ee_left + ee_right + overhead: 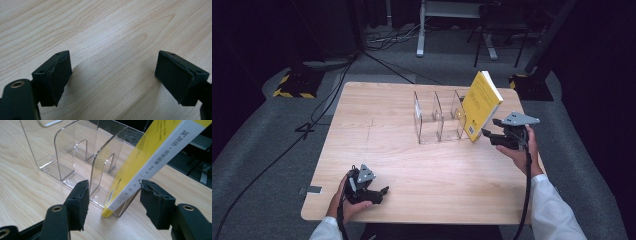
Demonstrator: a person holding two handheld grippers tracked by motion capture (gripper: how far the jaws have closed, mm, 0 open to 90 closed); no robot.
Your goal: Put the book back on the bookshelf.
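Yellow book (147,162) in clear rack (75,157)

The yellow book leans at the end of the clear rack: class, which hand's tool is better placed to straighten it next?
Right. Its tool is open around the yellow book at the clear rack; the left tool rests far off, near the table's front edge.

The book (481,105) leans in the right end of the rack (437,117) on the table (377,150)
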